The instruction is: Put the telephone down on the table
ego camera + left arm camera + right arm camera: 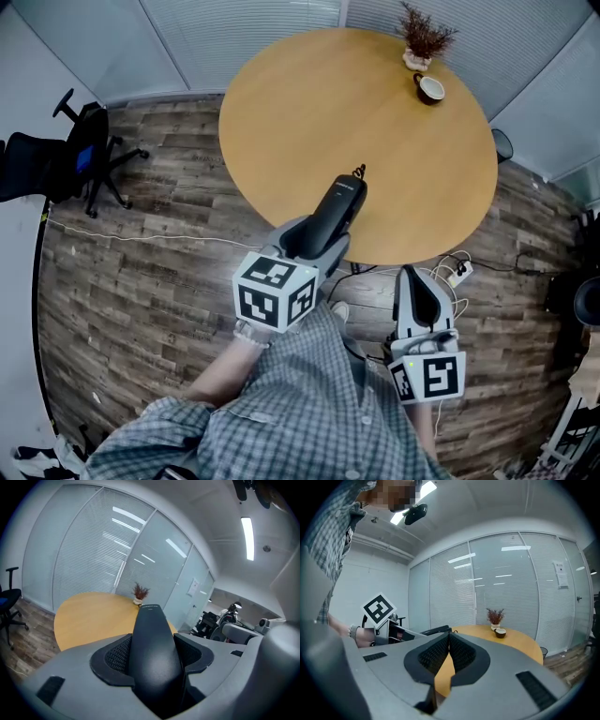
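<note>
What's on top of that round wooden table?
A small potted plant and a cup beside it, near the table's far edge. The held telephone hides a patch of the near edge.

smooth black plastic telephone (341, 206) with a slight sheen, matt light wood table (309, 112), grainy dark wood plank floor (159, 234), checked woven cloth shirt (309, 422), textured matt black pads (117, 654).

Left gripper (323, 234) reaches forward, fingers (112, 656) clamping the telephone (343, 201); right gripper (411, 277) sits lower, fingers (433, 656) seemingly touching.
</note>
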